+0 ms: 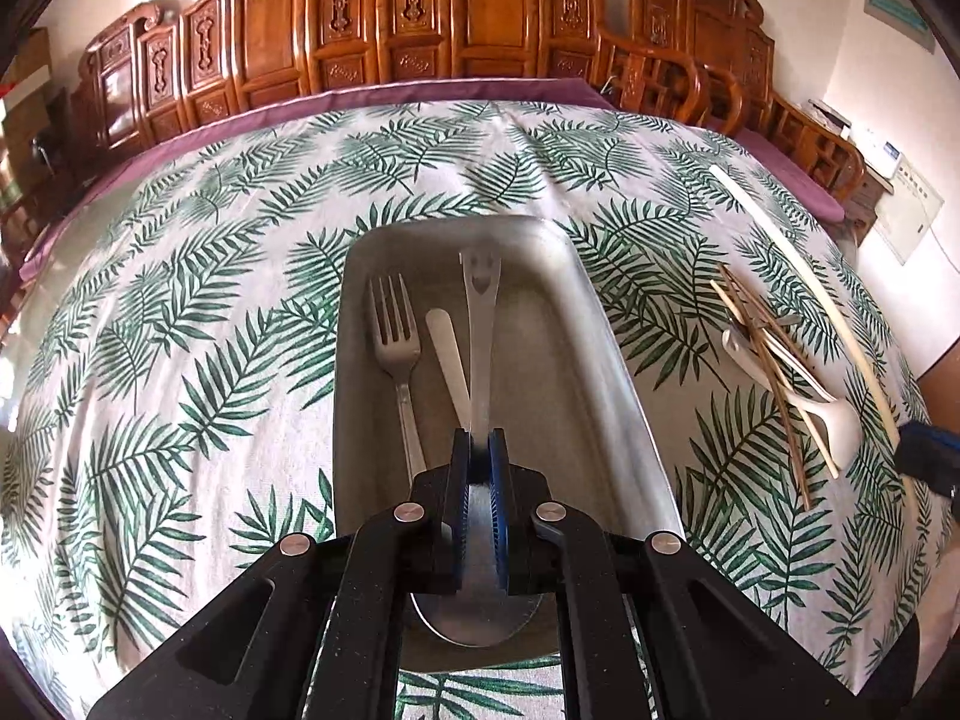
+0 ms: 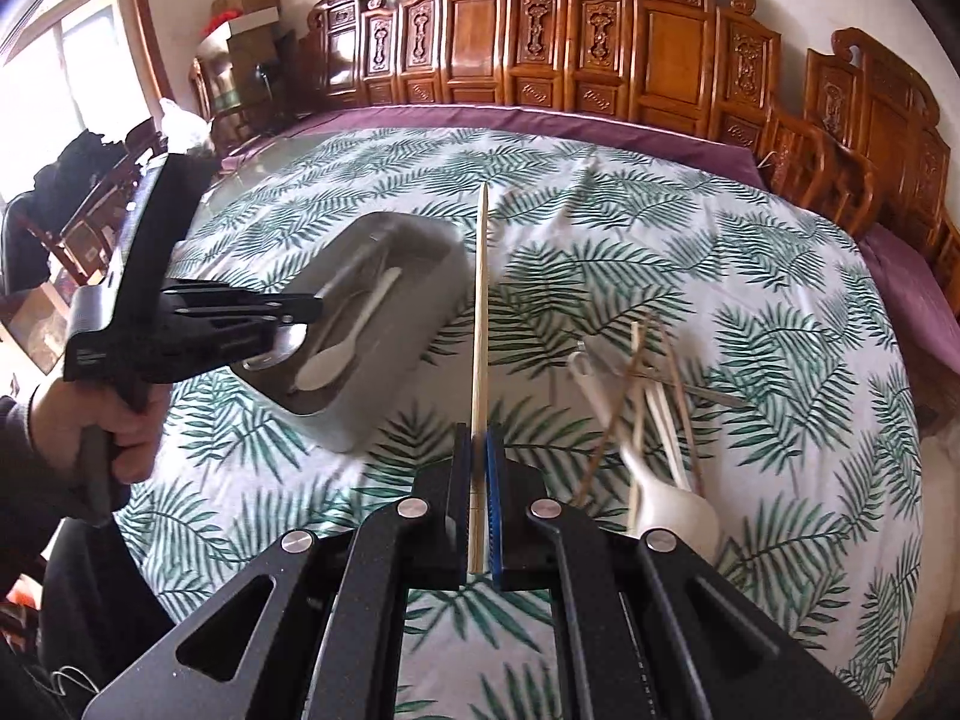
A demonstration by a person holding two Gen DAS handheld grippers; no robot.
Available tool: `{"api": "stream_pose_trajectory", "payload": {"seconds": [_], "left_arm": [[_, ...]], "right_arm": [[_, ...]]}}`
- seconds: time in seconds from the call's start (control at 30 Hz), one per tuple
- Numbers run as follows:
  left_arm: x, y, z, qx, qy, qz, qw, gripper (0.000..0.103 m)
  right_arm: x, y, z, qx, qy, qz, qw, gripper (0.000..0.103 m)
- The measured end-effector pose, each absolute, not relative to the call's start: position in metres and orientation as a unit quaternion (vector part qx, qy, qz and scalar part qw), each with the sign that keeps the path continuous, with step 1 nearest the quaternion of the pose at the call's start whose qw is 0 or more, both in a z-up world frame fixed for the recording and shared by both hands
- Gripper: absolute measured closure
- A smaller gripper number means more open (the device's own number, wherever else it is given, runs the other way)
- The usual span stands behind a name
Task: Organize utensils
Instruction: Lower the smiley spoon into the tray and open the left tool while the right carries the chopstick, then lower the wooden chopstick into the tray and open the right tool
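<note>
My left gripper [image 1: 479, 441] is shut on a metal spoon [image 1: 480, 324] with a smiley face at its handle end, held over the metal tray [image 1: 606, 384]. A fork [image 1: 396, 348] and a white utensil handle [image 1: 447, 354] lie in the tray. My right gripper [image 2: 478, 438] is shut on a long pale chopstick [image 2: 482, 300], which points away over the table to the right of the tray [image 2: 384, 408]. The left gripper [image 2: 300, 309] shows at the tray in the right wrist view. A white spoon [image 2: 342, 348] lies in the tray.
A loose pile of thin sticks [image 1: 768, 372], white spoons [image 1: 834, 420] and a metal piece lies right of the tray; it also shows in the right wrist view [image 2: 654, 414]. A leaf-print cloth [image 1: 180, 300] covers the table. Carved wooden chairs [image 1: 360, 30] line the far side.
</note>
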State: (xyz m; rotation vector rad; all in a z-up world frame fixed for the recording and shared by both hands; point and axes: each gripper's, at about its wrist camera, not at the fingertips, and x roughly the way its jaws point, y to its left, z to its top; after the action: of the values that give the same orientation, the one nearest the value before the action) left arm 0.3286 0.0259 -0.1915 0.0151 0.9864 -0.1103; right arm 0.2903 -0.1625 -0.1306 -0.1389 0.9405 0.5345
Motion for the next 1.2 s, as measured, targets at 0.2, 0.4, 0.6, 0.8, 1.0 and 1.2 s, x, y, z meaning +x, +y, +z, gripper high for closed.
{"api": "stream_pose_trajectory", "payload": {"seconds": [0.2,0.4,0.6,0.8,1.0,1.2], "left_arm": [[0.325,0.031,-0.182,-0.004,0.467,-0.061,0.882,0.097],[0.303,0.040,-0.159,-0.005,0.453,-0.065,0.889,0.097],[0.285,0.049,-0.135,-0.001,0.439,-0.070,0.896,0.097],[0.271,0.058,-0.113,-0.001,0.423,-0.073,0.903,0.097],[0.260,0.077,-0.099,-0.027,0.416,-0.075,0.906,0.097],[0.256,0.095,-0.094,-0.031,0.412,-0.065,0.908,0.097]], "right_arm": [[0.292,-0.144,-0.129,-0.077,0.457,0.262,0.846,0.097],[0.292,-0.120,-0.125,-0.074,0.467,0.272,0.838,0.097],[0.300,-0.099,-0.128,-0.061,0.486,0.274,0.828,0.097],[0.317,-0.078,-0.133,-0.058,0.507,0.268,0.817,0.097],[0.330,-0.059,-0.140,-0.063,0.529,0.259,0.806,0.097],[0.345,-0.040,-0.151,-0.068,0.546,0.246,0.798,0.097]]}}
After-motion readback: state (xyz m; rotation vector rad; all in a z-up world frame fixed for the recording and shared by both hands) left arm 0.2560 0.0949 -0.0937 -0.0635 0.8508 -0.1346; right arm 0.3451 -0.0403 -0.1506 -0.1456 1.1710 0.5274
